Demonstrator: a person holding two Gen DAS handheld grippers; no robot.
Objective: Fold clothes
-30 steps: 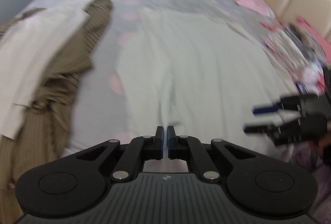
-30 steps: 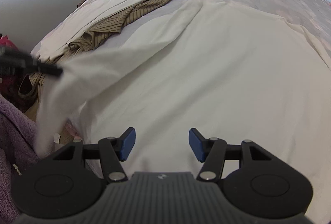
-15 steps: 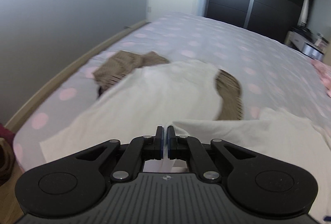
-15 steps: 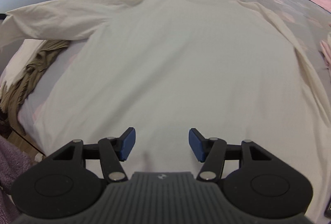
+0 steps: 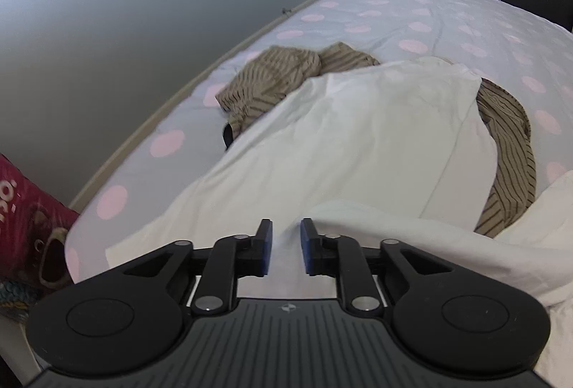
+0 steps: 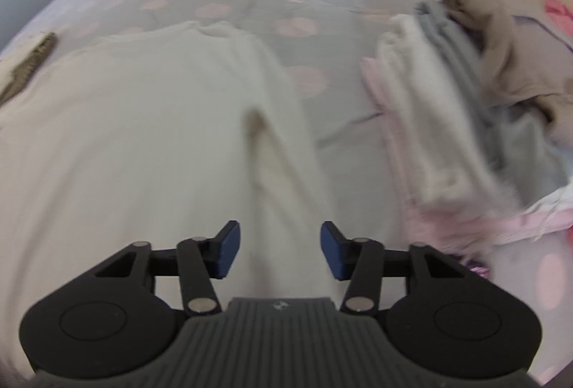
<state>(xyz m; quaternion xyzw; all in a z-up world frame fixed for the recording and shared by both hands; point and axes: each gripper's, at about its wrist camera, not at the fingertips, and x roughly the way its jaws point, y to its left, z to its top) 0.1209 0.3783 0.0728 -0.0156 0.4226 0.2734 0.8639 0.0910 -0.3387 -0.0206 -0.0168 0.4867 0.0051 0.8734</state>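
Currently, reading from my left side across. Left gripper [image 5: 285, 246]: jaws parted a little, nothing pinched between the blue pads [image 5: 266, 253]. A cream sleeve [image 5: 412, 237] of the cream top lies just under and to the right of that gap, draped loosely; I cannot tell if the cloth touches the right pad. Ahead of this gripper sits a separate white garment [image 5: 351, 144], spread over a brown striped garment [image 5: 275, 80], both on the dotted bedsheet [image 5: 412, 15]. A red bag [image 5: 25, 212] stands off the bed edge at far left.

Right gripper [image 6: 280, 253]: jaws wide apart, holding nothing. The cream top [image 6: 118, 137] lies flat on the bed, its body filling the left half of this view. Its other sleeve [image 6: 283, 123] runs as a long strip from the shoulder, far up the sheet, straight back toward me, passing directly between the open pads. So the strip's long axis is in line with the gripper's pointing direction, and the right gripper is clearly the nearer one to it.

Far right: a stack of folded clothes [image 6: 447, 94], well apart from the sleeve, somewhat blurred.

Judgement: next step is likely folding this right sleeve inward across the body. Descending and closing where the jaws now stand should catch the strip across its width.
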